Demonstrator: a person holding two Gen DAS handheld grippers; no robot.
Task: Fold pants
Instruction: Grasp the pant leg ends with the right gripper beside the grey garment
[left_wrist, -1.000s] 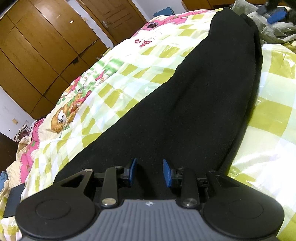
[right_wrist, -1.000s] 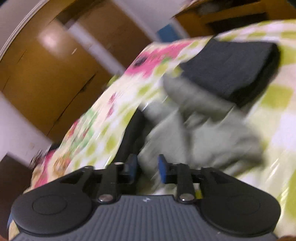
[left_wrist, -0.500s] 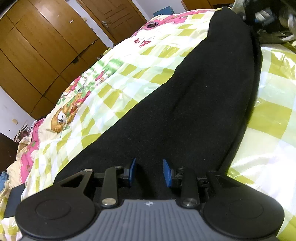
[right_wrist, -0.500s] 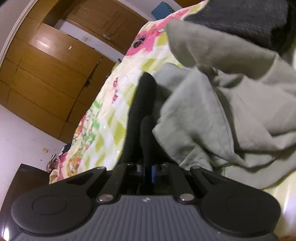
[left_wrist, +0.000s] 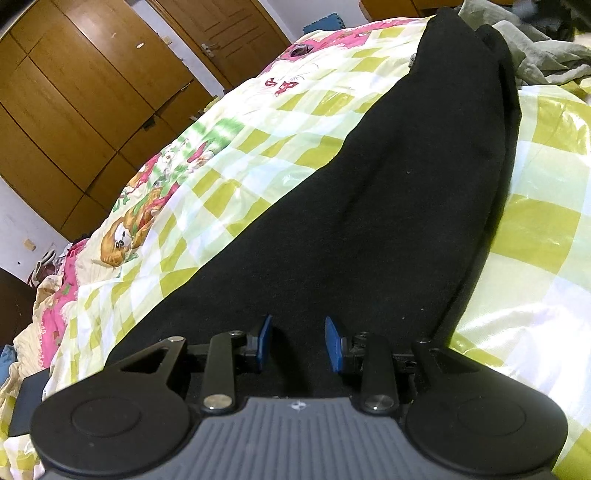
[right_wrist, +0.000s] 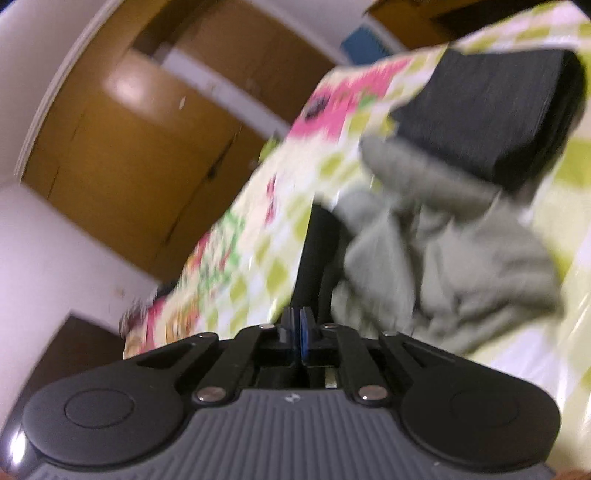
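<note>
Right gripper (right_wrist: 300, 325) had snapped closed on black pants (left_wrist: 388, 206) hem; left gripper (left_wrist: 298, 341) kept open at waist — bedspread (left_wrist: 229, 158) bare left.

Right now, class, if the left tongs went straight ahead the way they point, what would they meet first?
Most likely the flat black fabric pants on the checked bedsheet; the left tongs seem just above them.

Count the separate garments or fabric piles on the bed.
3: black pants laid out lengthwise under the left gripper; crumpled grey garment beside their far end; folded dark stack beyond that. More may lie outside both views.
</note>
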